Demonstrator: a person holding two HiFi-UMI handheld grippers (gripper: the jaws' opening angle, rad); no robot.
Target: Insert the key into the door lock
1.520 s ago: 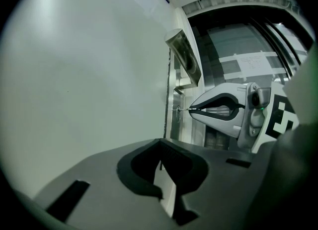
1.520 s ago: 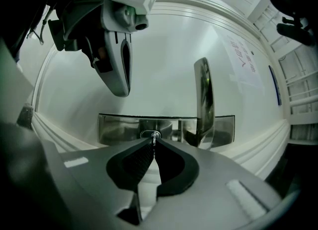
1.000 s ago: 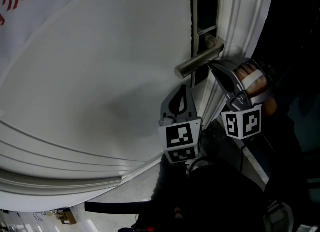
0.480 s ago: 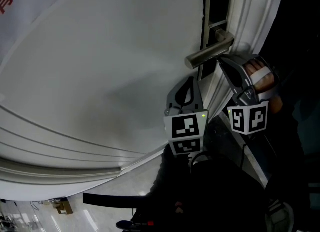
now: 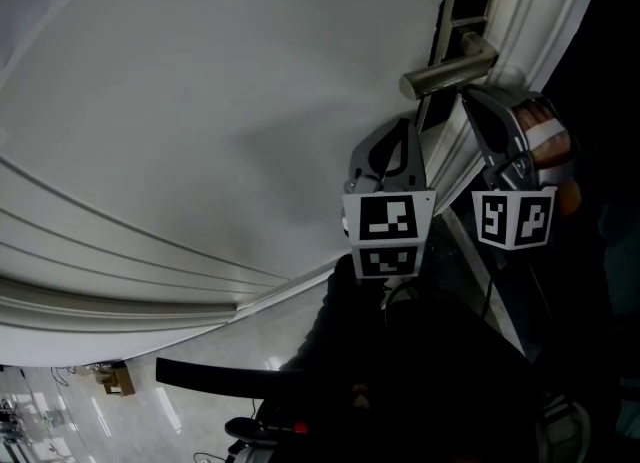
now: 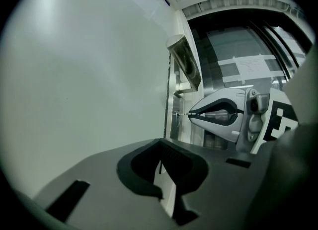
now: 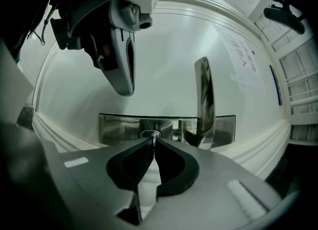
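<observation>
The key is pinched between the tips of the right gripper's jaws. Its point is set against the keyhole in the metal lock plate of the white door; how far it is in cannot be told. The lever handle is seen just right of the keyhole. The left gripper is held close to the door, below the handle, with its jaws pressed together on nothing. A hand is wrapped round the right gripper.
</observation>
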